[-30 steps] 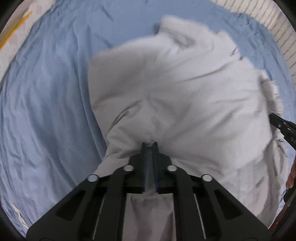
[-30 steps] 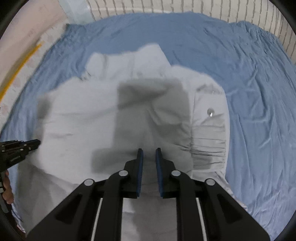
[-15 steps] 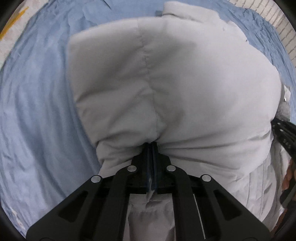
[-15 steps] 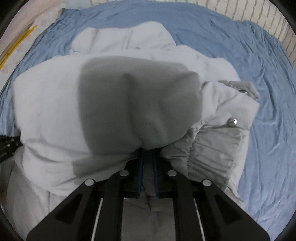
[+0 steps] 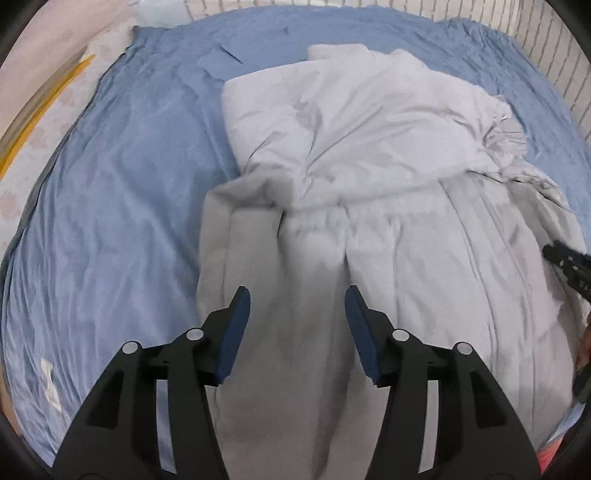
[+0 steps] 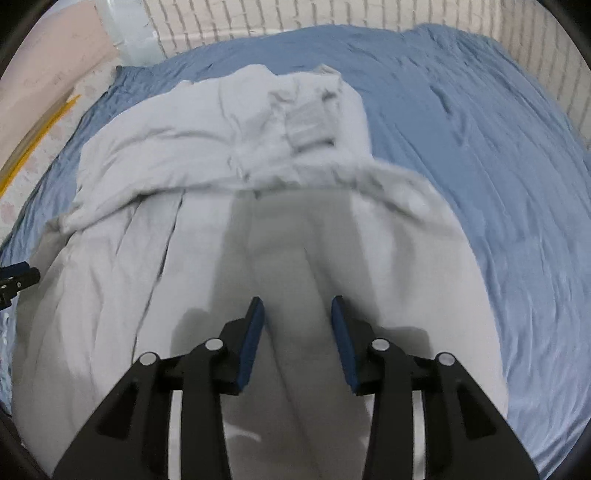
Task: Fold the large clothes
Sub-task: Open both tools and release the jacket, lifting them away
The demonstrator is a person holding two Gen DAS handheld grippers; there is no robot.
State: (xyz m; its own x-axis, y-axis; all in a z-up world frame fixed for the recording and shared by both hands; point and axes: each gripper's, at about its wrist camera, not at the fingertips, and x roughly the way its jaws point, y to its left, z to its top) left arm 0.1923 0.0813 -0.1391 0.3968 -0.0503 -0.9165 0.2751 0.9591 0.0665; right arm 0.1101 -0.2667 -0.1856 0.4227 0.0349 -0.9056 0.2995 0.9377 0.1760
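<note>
A large pale grey padded jacket (image 5: 369, 155) lies on the blue bed sheet (image 5: 110, 206), its far part folded over the near part. It also shows in the right wrist view (image 6: 207, 155). My left gripper (image 5: 297, 299) is open and empty, just above the jacket's near left part. My right gripper (image 6: 297, 308) is open and empty above the near right part. The right gripper's tip (image 5: 565, 258) shows at the right edge of the left wrist view. The left gripper's tip (image 6: 18, 277) shows at the left edge of the right wrist view.
The blue sheet (image 6: 480, 147) covers the bed around the jacket. A white brick wall (image 6: 332, 18) stands behind the bed. A pale floor with a yellow strip (image 5: 40, 107) lies to the left.
Both grippers were shut on the jacket, lifting and carrying its edge forward. Now both have opened and let go, and the folded part lies flat on the far half.
</note>
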